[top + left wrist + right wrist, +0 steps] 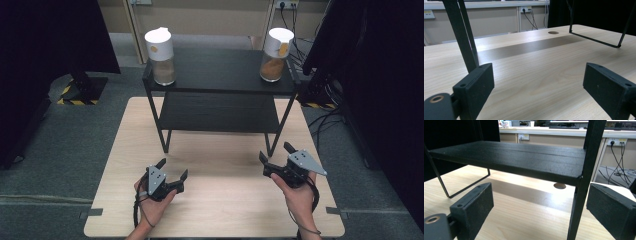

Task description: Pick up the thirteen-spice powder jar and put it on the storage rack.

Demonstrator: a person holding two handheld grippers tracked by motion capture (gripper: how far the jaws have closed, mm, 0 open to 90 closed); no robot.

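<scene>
A black two-tier shelf [220, 75] stands at the back of the wooden table [220, 210]. On its top board are two white-lidded jars: one with pale contents [160, 56] at the left end, one with orange-brown contents [276, 55] at the right end. My left gripper [173, 168] is held low over the table's front left, open and empty, with bare tabletop between its jaws [536, 82]. My right gripper [275, 151] is open and empty beside the shelf's front right leg [584, 182], facing the lower board [519, 157].
The shelf's front left leg [461, 35] rises just beyond my left gripper's left jaw. A round cable hole [553, 32] is cut in the tabletop under the shelf. Dark curtains flank the table, and cables [320, 120] lie on the floor at the right.
</scene>
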